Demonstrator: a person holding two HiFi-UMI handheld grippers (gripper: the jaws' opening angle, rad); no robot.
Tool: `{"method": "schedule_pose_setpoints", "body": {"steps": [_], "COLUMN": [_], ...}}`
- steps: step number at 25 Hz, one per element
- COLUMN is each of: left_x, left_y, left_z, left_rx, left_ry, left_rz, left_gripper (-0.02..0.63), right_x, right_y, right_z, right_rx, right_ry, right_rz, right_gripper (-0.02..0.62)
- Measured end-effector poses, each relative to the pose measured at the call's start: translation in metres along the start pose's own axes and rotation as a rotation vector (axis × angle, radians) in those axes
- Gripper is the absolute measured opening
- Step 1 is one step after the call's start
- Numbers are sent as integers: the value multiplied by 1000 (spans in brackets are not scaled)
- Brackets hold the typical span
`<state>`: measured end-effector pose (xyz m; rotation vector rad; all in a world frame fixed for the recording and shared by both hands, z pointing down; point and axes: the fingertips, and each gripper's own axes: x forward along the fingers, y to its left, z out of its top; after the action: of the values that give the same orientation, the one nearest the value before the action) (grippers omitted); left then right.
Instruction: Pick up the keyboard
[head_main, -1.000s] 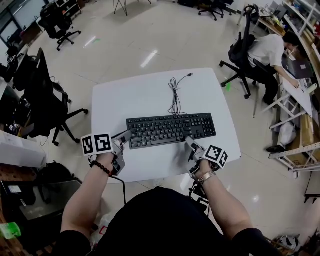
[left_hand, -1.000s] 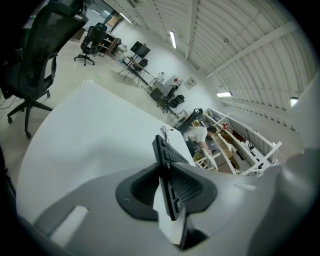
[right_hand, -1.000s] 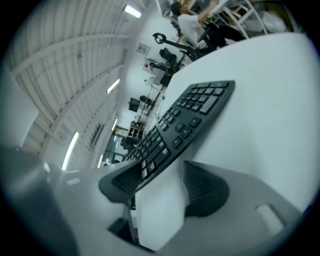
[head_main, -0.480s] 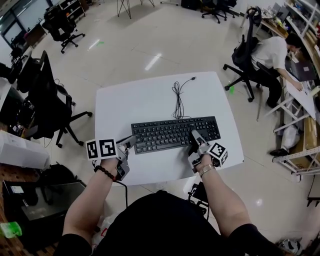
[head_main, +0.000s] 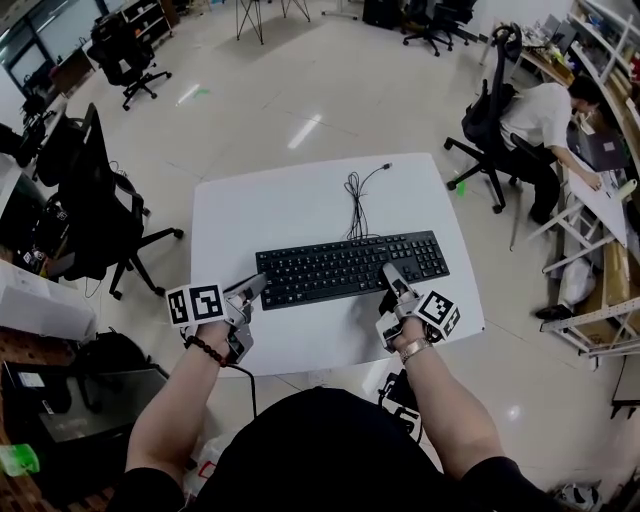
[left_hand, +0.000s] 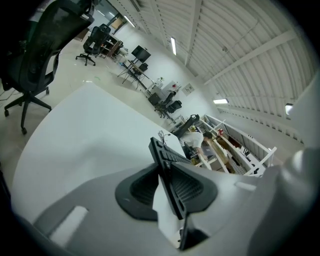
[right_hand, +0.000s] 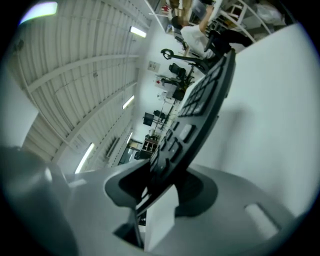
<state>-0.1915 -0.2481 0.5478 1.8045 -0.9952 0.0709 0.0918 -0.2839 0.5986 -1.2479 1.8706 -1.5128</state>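
A black keyboard (head_main: 350, 268) lies across the white table (head_main: 290, 200), its cable (head_main: 352, 195) trailing toward the far edge. My left gripper (head_main: 253, 287) is at the keyboard's left end. In the left gripper view the keyboard's edge (left_hand: 167, 155) sits pinched between the pads of that gripper (left_hand: 169, 189). My right gripper (head_main: 392, 277) is over the front edge near the right end. Its jaws are closing, and in the right gripper view the keyboard (right_hand: 205, 95) is wedged between them (right_hand: 161, 187), raised a little off the tabletop.
A black office chair (head_main: 95, 190) stands left of the table and another (head_main: 490, 110) at the far right. A seated person (head_main: 545, 115) works at a cluttered bench (head_main: 600, 200) along the right wall. Bare floor lies beyond the table.
My right gripper has moved forward from in front of the keyboard onto its front edge, and its jaws have narrowed round it. The left gripper has stayed at the left end.
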Motion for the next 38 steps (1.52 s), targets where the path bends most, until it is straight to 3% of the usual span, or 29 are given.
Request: {"method": "schedule_pose_setpoints", "body": {"steps": [9, 20, 28, 38], "left_x": [-17, -41, -44, -48], "left_y": [-20, -34, -39, -42], "left_z": [28, 57, 62, 66], "left_rx": [21, 74, 101, 111], "left_ry": [-120, -229, -247, -268], "left_rz": [-104, -191, -205, -211], "left_gripper": [83, 83, 83, 81], "right_x": [-6, -23, -33, -35], "right_y": [86, 182, 205, 215], "right_z": [27, 30, 31, 29], "right_rx": [-211, -464, -566, -588], "right_ry": [-1, -42, -75, -83], "right_rz": [85, 182, 201, 223], "right_gripper": [141, 132, 132, 132]}}
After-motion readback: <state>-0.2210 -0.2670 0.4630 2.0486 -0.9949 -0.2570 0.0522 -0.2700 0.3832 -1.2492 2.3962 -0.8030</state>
